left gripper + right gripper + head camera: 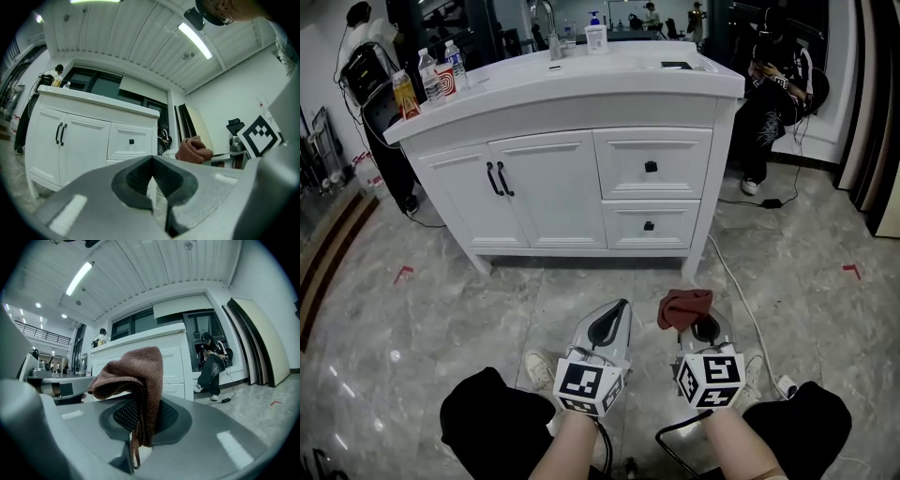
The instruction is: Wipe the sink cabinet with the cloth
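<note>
A white sink cabinet (572,178) stands ahead on the marble floor, with two doors on its left and two drawers on its right. My right gripper (694,321) is shut on a reddish-brown cloth (683,307), which bunches up above the closed jaws (133,376). My left gripper (614,309) is shut with nothing in it; its jaw tips meet (151,161). Both grippers hang low near my knees, well short of the sink cabinet (89,140). The cloth (193,149) also shows to the right in the left gripper view.
Bottles (431,80) and a red-printed cup (446,79) stand on the counter's left end, a soap dispenser (596,34) by the faucet (547,21). A person (773,89) sits right of the cabinet; another stands at the left. A white cable (741,295) runs along the floor.
</note>
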Tool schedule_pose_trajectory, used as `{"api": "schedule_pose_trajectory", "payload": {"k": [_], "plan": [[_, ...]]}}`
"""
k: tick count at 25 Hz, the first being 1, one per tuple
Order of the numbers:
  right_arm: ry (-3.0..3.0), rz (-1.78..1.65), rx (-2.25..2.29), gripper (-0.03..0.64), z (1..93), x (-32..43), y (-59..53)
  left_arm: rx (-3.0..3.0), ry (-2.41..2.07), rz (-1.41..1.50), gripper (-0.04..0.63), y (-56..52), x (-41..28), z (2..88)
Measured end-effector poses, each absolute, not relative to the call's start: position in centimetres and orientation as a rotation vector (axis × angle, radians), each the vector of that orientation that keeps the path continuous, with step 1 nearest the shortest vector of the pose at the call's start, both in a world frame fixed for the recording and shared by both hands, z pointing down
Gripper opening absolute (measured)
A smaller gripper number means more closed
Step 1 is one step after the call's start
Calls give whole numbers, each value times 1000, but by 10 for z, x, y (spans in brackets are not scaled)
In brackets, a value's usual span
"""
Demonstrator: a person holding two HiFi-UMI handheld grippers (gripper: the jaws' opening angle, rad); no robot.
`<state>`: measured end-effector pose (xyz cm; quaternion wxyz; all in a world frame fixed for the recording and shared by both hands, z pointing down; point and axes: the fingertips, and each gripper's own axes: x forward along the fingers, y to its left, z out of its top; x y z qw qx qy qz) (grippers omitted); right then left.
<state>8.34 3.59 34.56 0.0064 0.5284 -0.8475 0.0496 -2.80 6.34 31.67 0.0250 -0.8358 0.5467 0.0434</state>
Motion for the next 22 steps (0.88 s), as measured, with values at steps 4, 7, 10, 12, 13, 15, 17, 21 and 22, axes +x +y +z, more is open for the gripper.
{"api": "schedule_pose_trajectory", "payload": {"k": [4,7,10,12,13,15,17,21,22], "plan": [[-2681,152,1663,77,333,82,41,-2578,1682,139,0,71,-27,312],[-2696,141,1669,77,326,79,41,-2581,1670,144,0,72,-26,310],[-2695,128,1656,77,329,74,39,-2591,1655,148,0,70,-25,311],[-2695,128,1643,75,332,69,38,-2593,1657,156,0,69,-28,311],[-2695,130,1639,75,333,67,36,-2592,1661,161,0,68,-29,310],[-2690,135,1637,75,336,67,34,-2593,1667,173,0,65,-31,309],[-2682,136,1640,75,337,67,32,-2597,1668,182,0,63,-30,309],[-2677,154,1645,75,339,66,28,-2600,1672,187,0,60,-31,311],[-2677,161,1646,75,340,66,28,-2599,1672,185,0,60,-31,312]]}}
